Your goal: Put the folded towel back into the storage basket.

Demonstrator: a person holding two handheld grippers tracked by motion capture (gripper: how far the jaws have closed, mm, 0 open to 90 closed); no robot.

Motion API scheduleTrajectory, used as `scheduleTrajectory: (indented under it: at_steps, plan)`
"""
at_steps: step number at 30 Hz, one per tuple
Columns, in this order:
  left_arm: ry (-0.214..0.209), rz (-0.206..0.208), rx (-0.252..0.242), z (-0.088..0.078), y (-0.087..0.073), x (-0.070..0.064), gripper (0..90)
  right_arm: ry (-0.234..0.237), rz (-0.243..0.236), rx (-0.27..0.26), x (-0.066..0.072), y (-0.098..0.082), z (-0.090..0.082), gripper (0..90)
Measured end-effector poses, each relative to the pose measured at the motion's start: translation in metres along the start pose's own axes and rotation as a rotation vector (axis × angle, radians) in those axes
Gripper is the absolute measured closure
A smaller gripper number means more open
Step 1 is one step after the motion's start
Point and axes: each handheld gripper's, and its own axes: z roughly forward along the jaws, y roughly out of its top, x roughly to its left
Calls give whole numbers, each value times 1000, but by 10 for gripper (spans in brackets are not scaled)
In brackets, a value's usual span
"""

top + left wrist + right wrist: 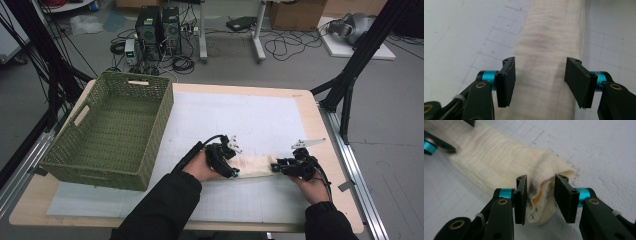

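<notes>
Rolled cream cloth (252,166) near the counter's (320,145) front edge, left claw (539,81) spread wide over it, right claw (544,198) pinching its end, green basket (107,131) at the left edge, bare mat behind.

A cream cloth (254,166), folded into a long narrow strip with a fine crinkled weave, lies flat on the white gridded mat (260,120) near the table's front edge; at one end (541,195) the layers bunch up, showing an orange patch inside the fold
</notes>
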Motion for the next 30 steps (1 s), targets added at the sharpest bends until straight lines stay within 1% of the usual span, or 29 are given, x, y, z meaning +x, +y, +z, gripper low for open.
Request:
scheduleTrajectory:
  at_steps: [1, 2, 3, 5, 6, 7, 9, 11, 12, 14, 16, 17, 18, 20, 21, 25, 27, 30]
  plan:
    - [-11, -10, -5, 2, 3, 1, 425, 0, 13, -13, -2, -2, -1, 603]
    - [-17, -11, -2, 5, 6, 2, 428, 0, 23, -19, -3, -2, -2, 596]
    - [-19, -4, 7, 8, 9, 2, 429, 3, 24, -20, -4, -3, -2, 591]
    - [-36, 8, 25, 14, 17, 1, 429, -1, 30, -21, -4, -3, -3, 579]
    - [-42, 12, 30, 15, 19, 1, 429, -9, 27, -19, -3, -3, -3, 579]
    - [-50, 18, 48, 19, 21, 0, 428, -10, 28, -18, -3, -3, -4, 579]
    - [-69, 19, 75, 26, 19, 0, 423, -15, 29, -18, -2, -3, -4, 578]
    - [-83, 6, 70, 24, 18, 3, 418, -22, 32, -15, -3, -5, -6, 573]
    - [-86, 5, 70, 23, 17, 4, 417, -28, 39, -12, -3, -6, -8, 569]
    - [-82, 4, 72, 22, 17, 5, 401, -17, 53, -15, -5, -9, -9, 561]
    - [-77, 1, 72, 21, 18, 4, 381, -22, 52, -17, -4, -10, -9, 560]
    - [-75, 7, 73, 21, 18, 3, 369, -26, 52, -16, -4, -10, -9, 555]
    - [-82, 15, 79, 21, 18, 2, 360, -26, 54, -16, -4, -10, -10, 543]
    - [-84, 13, 79, 22, 18, 2, 357, -34, 58, -19, -5, -10, -12, 529]
    - [-83, 20, 83, 22, 17, 2, 356, -37, 61, -22, -5, -10, -13, 517]
    - [-75, 28, 83, 25, 17, 1, 333, -56, 46, -36, -4, -10, -15, 494]
    - [-72, 28, 83, 25, 17, 0, 317, -60, 43, -25, -3, -10, -13, 466]
    - [-95, 9, 80, 25, 16, 1, 290, -57, 40, -21, -2, -11, -11, 441]
